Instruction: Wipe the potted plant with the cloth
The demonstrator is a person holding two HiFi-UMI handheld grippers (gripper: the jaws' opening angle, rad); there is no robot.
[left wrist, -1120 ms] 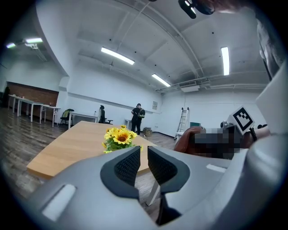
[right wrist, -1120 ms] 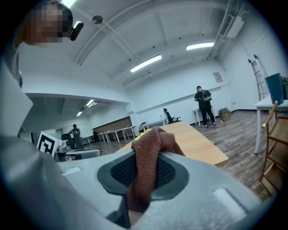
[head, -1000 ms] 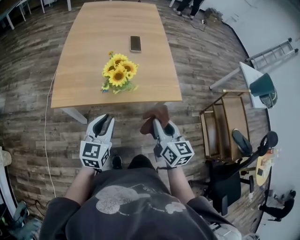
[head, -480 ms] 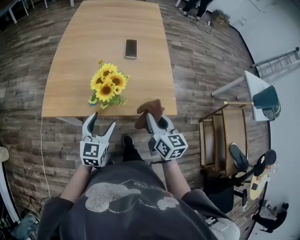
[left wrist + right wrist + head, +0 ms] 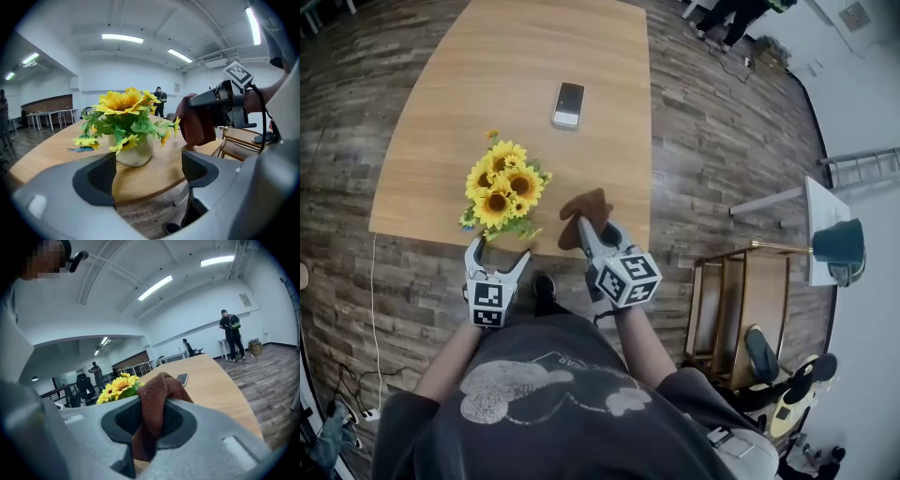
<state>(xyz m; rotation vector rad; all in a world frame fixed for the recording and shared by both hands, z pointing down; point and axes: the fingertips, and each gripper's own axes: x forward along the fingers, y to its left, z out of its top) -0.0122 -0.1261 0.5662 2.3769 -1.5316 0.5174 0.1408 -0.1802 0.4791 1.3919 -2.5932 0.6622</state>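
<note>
**Head view.** Standing near the front edge of the counter (image 5: 525, 56): potted plant (image 5: 499, 187), sunflowers facing up. Hovering just short of it: left hand-held gripper (image 5: 499, 249), just now opening its jaws wide, nothing between them, probably lining up to steady the pot. Pinching a brown cloth (image 5: 584, 208) just right of the plant, ready for wiping: right hand-held gripper (image 5: 596, 230). Lying well apart, farther along the counter: phone (image 5: 568, 103).

**Left gripper view.** Framing the white pot (image 5: 135, 151) between spread jaws without touching it, only the counter edge intervening.

**Right gripper view.** Clamping the cloth's fold, tail hanging below, sunflowers showing behind on the left.
</note>
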